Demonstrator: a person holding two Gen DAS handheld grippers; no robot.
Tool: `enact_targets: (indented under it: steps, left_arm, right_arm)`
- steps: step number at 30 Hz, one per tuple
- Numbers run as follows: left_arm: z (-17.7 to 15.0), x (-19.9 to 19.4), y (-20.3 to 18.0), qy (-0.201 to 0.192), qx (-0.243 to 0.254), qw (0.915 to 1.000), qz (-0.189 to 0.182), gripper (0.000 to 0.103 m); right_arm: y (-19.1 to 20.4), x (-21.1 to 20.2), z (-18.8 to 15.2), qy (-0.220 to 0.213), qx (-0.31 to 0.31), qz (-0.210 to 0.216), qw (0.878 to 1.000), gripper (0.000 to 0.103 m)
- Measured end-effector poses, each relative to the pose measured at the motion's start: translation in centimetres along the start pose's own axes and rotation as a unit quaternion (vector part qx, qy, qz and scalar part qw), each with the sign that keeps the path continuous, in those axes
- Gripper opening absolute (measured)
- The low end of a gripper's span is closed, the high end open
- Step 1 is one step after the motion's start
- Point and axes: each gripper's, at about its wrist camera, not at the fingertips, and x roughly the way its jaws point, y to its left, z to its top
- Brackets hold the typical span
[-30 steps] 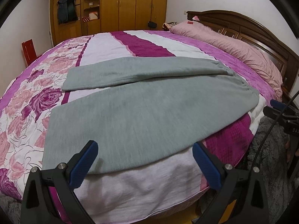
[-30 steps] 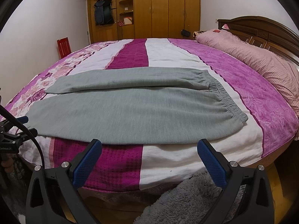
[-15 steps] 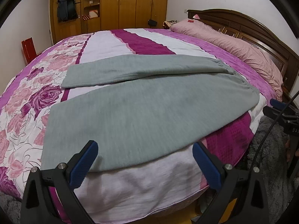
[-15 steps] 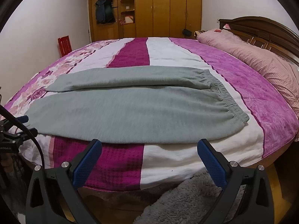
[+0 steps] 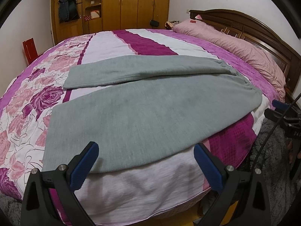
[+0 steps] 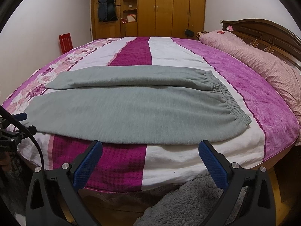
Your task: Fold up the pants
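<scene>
Grey pants (image 5: 143, 113) lie flat on the bed, legs spread apart to the left, elastic waistband (image 6: 231, 103) to the right. My left gripper (image 5: 145, 162) is open and empty, just over the near leg's lower edge close to the cuff. My right gripper (image 6: 150, 158) is open and empty, short of the near hem toward the waist end. Each gripper shows in the other's view: the right one (image 5: 282, 113) at the right edge, the left one (image 6: 17, 124) at the left edge.
The bed has a pink, white and magenta floral cover (image 5: 28, 98). Pink pillows (image 6: 263, 60) lie along the dark wooden headboard (image 5: 244, 24) on the right. A wooden wardrobe (image 6: 169, 9) stands behind. A grey fluffy rug (image 6: 188, 203) lies on the floor below.
Both grippers have edged slightly closer to the bed and pants. Both stay open. The pants have not moved.
</scene>
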Motion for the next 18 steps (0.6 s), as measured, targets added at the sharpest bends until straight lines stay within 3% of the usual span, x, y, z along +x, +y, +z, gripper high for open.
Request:
enact_targets:
  steps: [18]
  left_arm:
    - [0.05, 0.15, 0.22, 0.003, 0.0, 1.0, 0.001, 0.103]
  right_arm:
    - [0.06, 0.14, -0.11, 0.002, -0.006, -0.002, 1.0, 0.102]
